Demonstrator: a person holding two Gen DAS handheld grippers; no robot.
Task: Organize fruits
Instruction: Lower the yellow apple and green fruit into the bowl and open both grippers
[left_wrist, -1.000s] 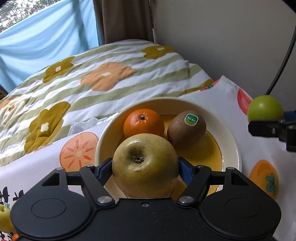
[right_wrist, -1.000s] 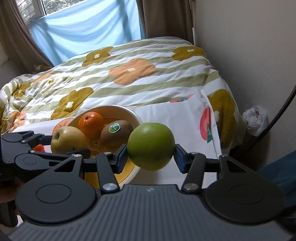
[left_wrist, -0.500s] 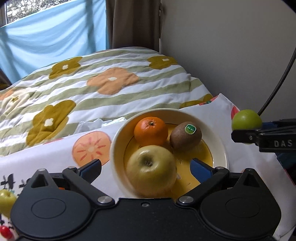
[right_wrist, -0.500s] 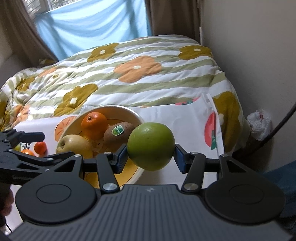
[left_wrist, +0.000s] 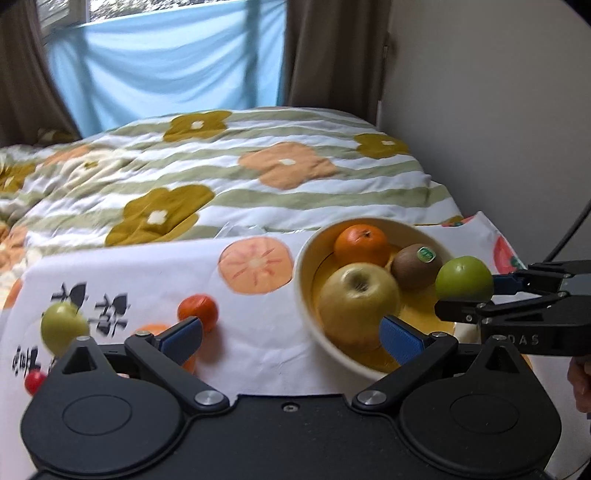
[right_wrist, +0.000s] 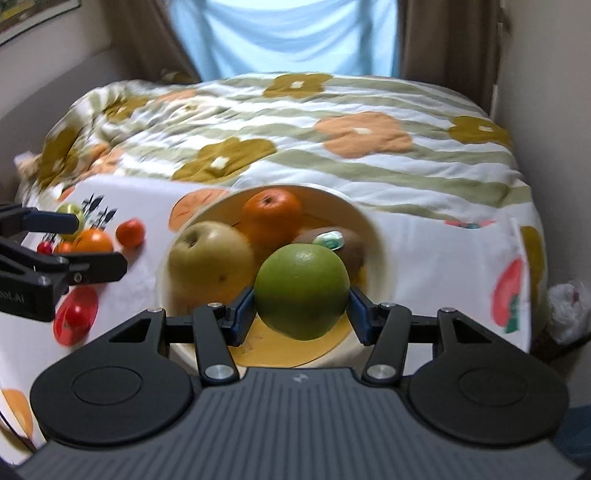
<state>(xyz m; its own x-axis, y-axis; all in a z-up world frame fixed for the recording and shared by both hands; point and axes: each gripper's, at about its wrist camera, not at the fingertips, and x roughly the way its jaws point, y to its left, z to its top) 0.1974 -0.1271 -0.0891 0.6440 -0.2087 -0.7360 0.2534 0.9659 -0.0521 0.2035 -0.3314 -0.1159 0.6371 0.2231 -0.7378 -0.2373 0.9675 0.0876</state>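
Left gripper (left_wrist: 291, 338) spread wide, jaws just opened, empty over bare cloth (left_wrist: 258, 332) beside bowl (left_wrist: 306, 295). Right gripper (right_wrist: 301, 314) pinching green fruit (right_wrist: 302, 291) above bowl rim. Only right view showing tomato (right_wrist: 75, 314).

**You're in a bedroom at home**

You're looking across a bed (left_wrist: 258, 177) that fills most of the room, spread with a quilted duvet (right_wrist: 295, 125) in green and white stripes with big mustard and peach flowers. Beyond its far edge, a window (left_wrist: 110, 7) is hung with a pale blue sheet (left_wrist: 166, 66) and framed by brown curtains (left_wrist: 325, 51). Plain cream walls (left_wrist: 480, 92) close in on the right, and the corner of a framed picture (right_wrist: 33, 14) shows at upper left. A fruit-print cloth (left_wrist: 155, 280) lies over the near edge of the bed, carrying a cream bowl (right_wrist: 373, 236) of fruit. All domestic, all soft furnishings.
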